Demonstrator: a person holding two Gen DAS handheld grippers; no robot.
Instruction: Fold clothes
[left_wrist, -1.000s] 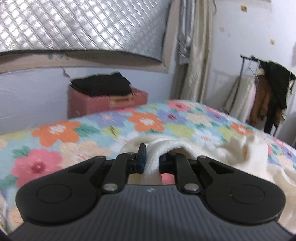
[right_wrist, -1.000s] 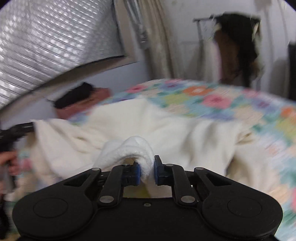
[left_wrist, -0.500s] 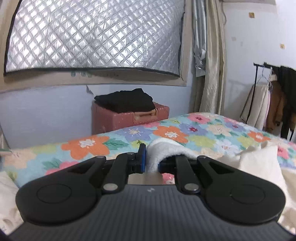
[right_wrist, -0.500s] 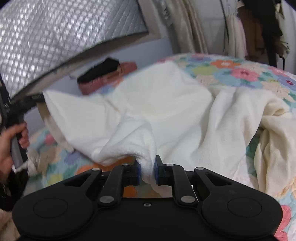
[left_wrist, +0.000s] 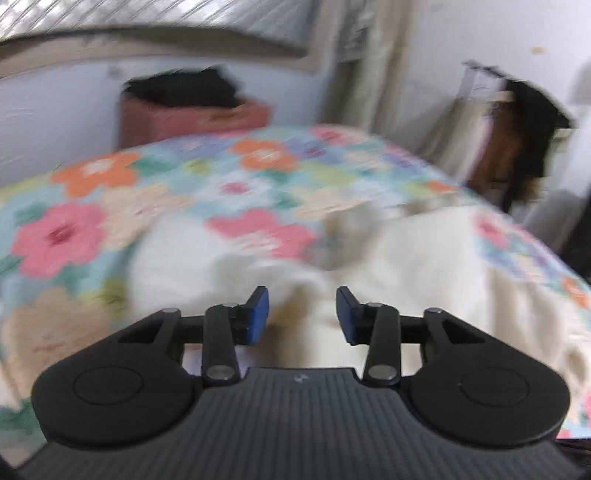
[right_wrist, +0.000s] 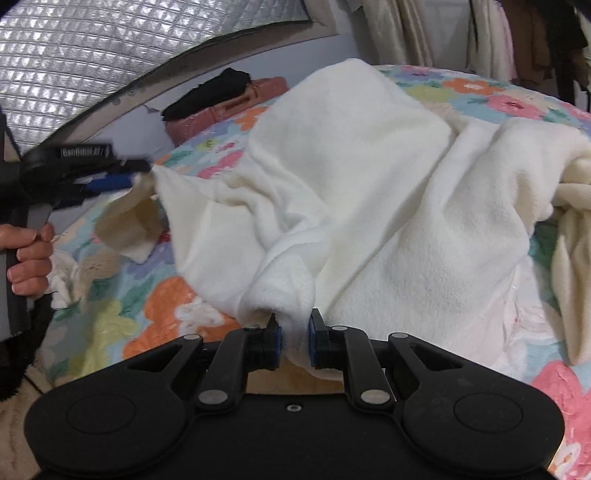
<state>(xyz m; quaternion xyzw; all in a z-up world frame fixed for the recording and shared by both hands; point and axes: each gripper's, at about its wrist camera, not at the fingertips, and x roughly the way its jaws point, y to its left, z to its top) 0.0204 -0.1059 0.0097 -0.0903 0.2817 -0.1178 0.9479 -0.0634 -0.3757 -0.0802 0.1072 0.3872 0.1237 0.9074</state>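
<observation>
We see the left tool (left_wrist: 301, 310) jaws opening, off the cream garment (right_wrist: 351, 155); right tool (right_wrist: 294, 341) clamps its fold at 6 o'clock.

Two close wrist views downward over one floral bedspread (left_wrist: 155, 192).

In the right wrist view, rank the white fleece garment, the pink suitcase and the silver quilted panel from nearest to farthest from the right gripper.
1. White fleece garment: a fold is clamped between the pads of the right gripper, bottom centre.
2. Pink suitcase: beyond the bed's far edge, upper left of centre, black clothes on top.
3. Silver quilted panel: on the wall behind the suitcase, top left.
</observation>
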